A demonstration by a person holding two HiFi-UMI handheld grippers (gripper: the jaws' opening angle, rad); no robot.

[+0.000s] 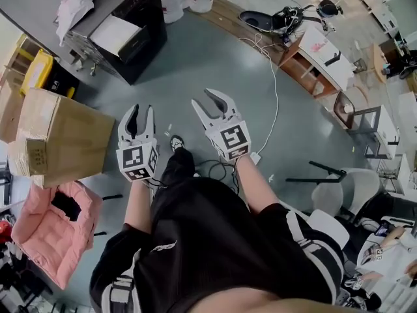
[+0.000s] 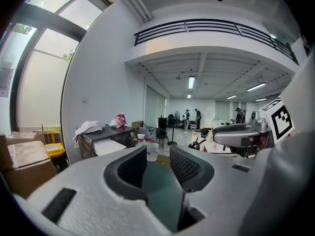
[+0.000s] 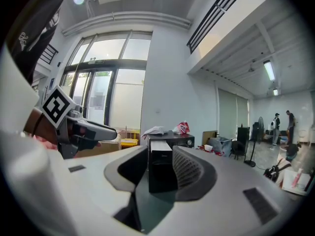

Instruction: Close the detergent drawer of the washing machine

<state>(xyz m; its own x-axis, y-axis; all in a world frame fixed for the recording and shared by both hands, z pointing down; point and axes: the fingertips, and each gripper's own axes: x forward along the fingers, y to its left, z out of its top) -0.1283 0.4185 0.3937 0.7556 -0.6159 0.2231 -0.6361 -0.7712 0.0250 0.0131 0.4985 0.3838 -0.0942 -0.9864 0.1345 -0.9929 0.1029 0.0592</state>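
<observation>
At eleven o'clock we see the washing machine (image 1: pixel 146 10), detergent drawer (image 1: pixel 117 35) out; left gripper (image 1: pixel 140 111) and right gripper (image 1: pixel 210 102) jaws partly apart, empty.

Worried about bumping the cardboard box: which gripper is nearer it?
Left. The left gripper is just right of the cardboard box; the right gripper lies farther right.

Black clothing (image 1: pixel 215 240), grey left gripper (image 1: pixel 142 111) and right gripper (image 1: pixel 210 102)

Washing machine (image 3: pixel 162 173) beyond open jaws
</observation>
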